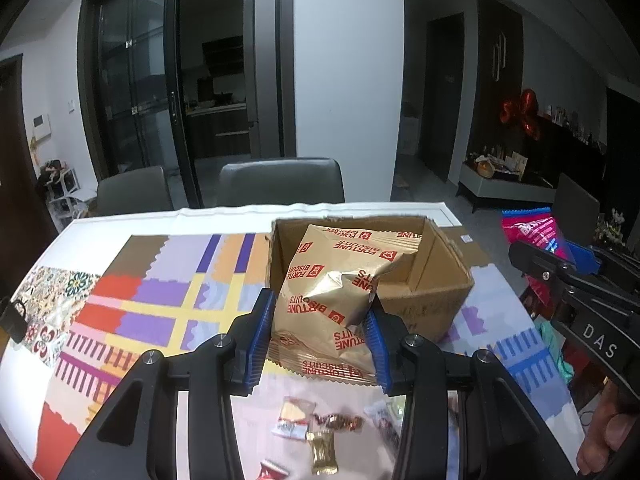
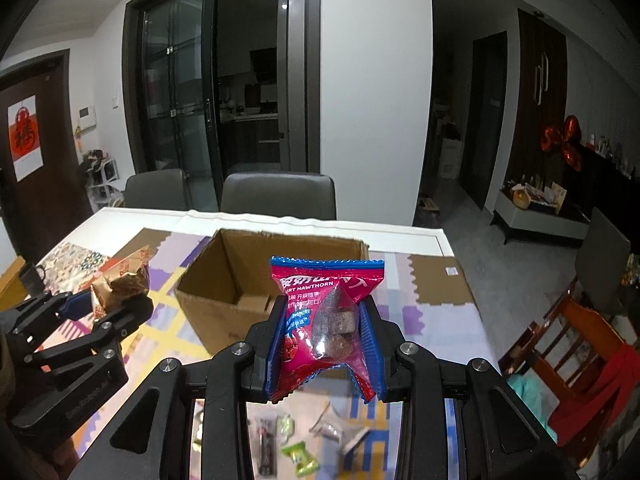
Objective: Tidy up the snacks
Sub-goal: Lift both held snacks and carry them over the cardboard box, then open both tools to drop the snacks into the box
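Note:
My left gripper [image 1: 320, 320] is shut on a gold Fortune Biscuits bag [image 1: 336, 280], held above the table in front of an open cardboard box [image 1: 424, 300]. My right gripper [image 2: 326, 328] is shut on a red hawthorn snack bag [image 2: 320, 312], held just in front of the same box [image 2: 208, 304], whose inside looks empty. The left gripper with its gold bag [image 2: 120, 280] shows at the left of the right wrist view. The right gripper with its red bag [image 1: 536, 232] shows at the right edge of the left wrist view.
A colourful patterned cloth [image 1: 160, 300] covers the white table [image 2: 400, 236]. Several small wrapped candies [image 1: 316, 424] lie near the front edge, also in the right wrist view [image 2: 300, 448]. Two grey chairs [image 2: 280, 196] stand behind the table; a wooden chair [image 2: 568, 344] stands at the right.

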Demonstrator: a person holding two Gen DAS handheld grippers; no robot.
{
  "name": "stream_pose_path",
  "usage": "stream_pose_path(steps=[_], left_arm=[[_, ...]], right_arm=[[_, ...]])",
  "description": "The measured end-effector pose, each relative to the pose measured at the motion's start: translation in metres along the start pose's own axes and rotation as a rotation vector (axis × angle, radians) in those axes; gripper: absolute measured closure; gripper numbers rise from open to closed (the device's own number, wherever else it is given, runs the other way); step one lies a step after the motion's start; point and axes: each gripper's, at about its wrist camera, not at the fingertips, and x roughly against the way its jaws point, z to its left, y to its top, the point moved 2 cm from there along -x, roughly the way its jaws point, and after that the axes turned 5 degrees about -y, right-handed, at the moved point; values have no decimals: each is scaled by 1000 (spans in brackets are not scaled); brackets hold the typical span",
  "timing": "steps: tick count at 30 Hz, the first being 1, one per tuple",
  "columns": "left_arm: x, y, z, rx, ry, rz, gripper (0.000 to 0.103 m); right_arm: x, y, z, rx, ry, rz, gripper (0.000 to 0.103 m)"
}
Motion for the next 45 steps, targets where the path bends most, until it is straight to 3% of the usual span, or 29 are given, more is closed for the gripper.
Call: stream_pose_path(steps=[9,24,32,45], left_arm=[[-20,34,2,-13,3,-20,60],[-66,66,6,-42,-22,13,60],[-98,62,12,-29,-27,75,60],[-113,54,8,-22,-30,120,56]], right_arm=[[-25,29,-3,0,2,8,68],[-63,58,2,10,12,10,68],[-100,56,1,-9,60,79,67],[-138,47,1,3,64,162,67]])
